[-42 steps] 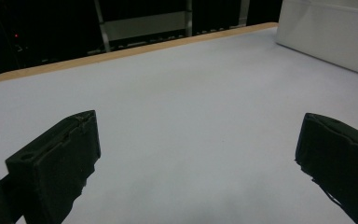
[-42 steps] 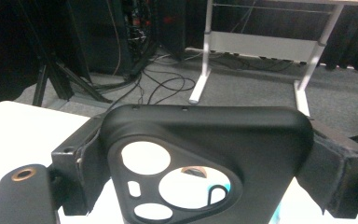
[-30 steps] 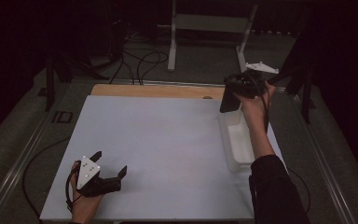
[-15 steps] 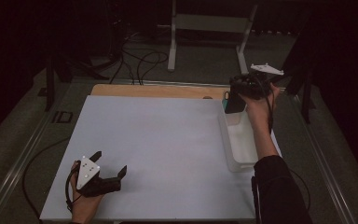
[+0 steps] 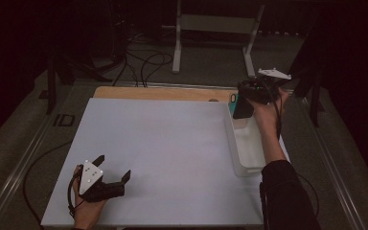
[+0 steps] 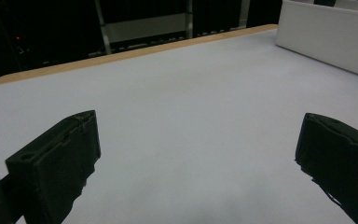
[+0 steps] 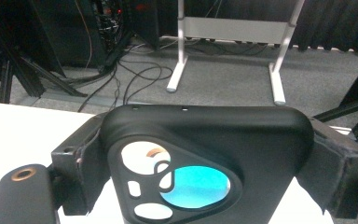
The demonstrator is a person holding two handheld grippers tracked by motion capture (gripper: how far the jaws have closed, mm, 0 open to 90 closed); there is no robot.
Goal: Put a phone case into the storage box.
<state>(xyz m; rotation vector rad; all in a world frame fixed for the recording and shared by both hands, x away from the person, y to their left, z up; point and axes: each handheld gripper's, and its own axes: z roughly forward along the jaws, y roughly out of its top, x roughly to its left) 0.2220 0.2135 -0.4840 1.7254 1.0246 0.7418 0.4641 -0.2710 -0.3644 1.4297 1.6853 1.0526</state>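
Note:
My right gripper (image 5: pixel 243 102) is shut on a black phone case (image 5: pixel 242 107), held in the air over the far end of a white bin (image 5: pixel 231 140). In the right gripper view the case (image 7: pixel 205 123) stands between the jaws of the right gripper (image 7: pixel 205 164). Its camera cut-out shows teal behind it. My left gripper (image 5: pixel 113 166) rests on the white table top (image 5: pixel 163 143) near the front left corner. It is open, and in the left gripper view the left gripper (image 6: pixel 196 158) has bare table between its wide-apart jaws.
The bin's white wall (image 6: pixel 326 37) lies along the table's right side. A wooden strip (image 5: pixel 163 93) edges the far side. Beyond it, on the floor, are a metal stand (image 5: pixel 211 28) and loose cables (image 5: pixel 143 62). Dark surroundings ring the table.
The right gripper has shifted a little to the right and down with the case, staying over the bin's far end. The left gripper has not moved.

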